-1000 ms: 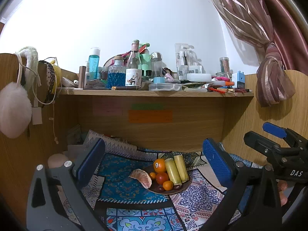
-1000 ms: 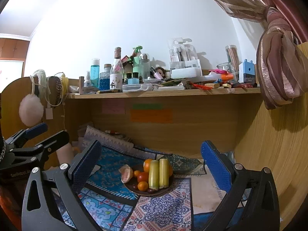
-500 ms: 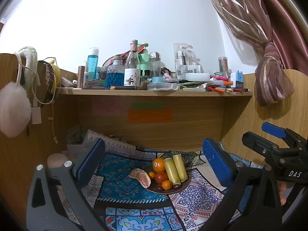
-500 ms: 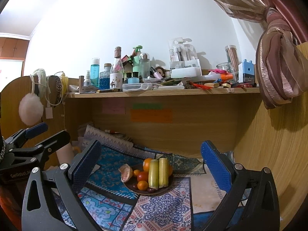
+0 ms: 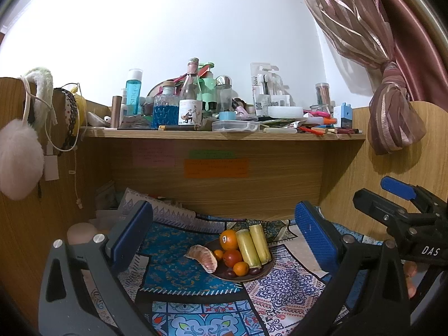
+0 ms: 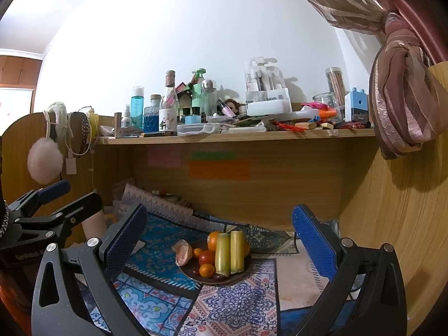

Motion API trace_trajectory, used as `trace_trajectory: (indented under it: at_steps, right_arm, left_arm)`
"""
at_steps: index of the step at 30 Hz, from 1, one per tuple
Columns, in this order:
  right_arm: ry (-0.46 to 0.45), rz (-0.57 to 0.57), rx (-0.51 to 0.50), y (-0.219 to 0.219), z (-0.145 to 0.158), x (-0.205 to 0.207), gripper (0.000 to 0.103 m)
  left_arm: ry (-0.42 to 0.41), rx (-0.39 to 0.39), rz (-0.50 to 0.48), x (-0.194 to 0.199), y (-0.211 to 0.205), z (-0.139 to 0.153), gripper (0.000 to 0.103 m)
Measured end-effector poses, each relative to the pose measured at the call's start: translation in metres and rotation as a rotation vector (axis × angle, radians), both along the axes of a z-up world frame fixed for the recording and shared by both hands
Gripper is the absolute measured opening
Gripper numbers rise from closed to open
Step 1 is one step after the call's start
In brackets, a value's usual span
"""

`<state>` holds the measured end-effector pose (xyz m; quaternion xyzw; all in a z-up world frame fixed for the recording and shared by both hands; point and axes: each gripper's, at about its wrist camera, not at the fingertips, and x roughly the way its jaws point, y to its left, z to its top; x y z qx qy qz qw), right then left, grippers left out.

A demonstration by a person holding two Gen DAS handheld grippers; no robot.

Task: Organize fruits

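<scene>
Both hand-held grippers hang above the patterned cloths on the surface, the left hand-held gripper (image 5: 224, 235) and the right hand-held gripper (image 6: 219, 235) each spread wide and empty. Between the blue pads sits a dark plate (image 6: 190, 274) holding an orange (image 5: 228, 239), two yellow-green sticks (image 6: 229, 253), a tomato (image 6: 206, 257) and a peeled citrus piece (image 5: 203, 257) at its left rim.

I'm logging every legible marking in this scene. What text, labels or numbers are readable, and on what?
"DAS": white letters on the black body of the right claw, seen from the left wrist view.
Pink, green and orange sticky notes on the wooden back panel: writing too blurred to read.
Clear glass bottle's white picture label: unreadable.
Sticker on the large orange: too small.
</scene>
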<state>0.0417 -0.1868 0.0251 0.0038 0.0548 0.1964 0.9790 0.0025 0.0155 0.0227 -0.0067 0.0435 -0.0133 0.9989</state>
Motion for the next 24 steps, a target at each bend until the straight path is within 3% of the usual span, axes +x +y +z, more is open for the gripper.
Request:
trace_trajectory:
  at_steps: [24]
  right_arm:
    - [0.005, -0.003, 0.003, -0.0012, -0.001, 0.0014, 0.103]
  left_arm:
    - [0.004, 0.004, -0.01, 0.0017, -0.007, -0.0005, 0.103]
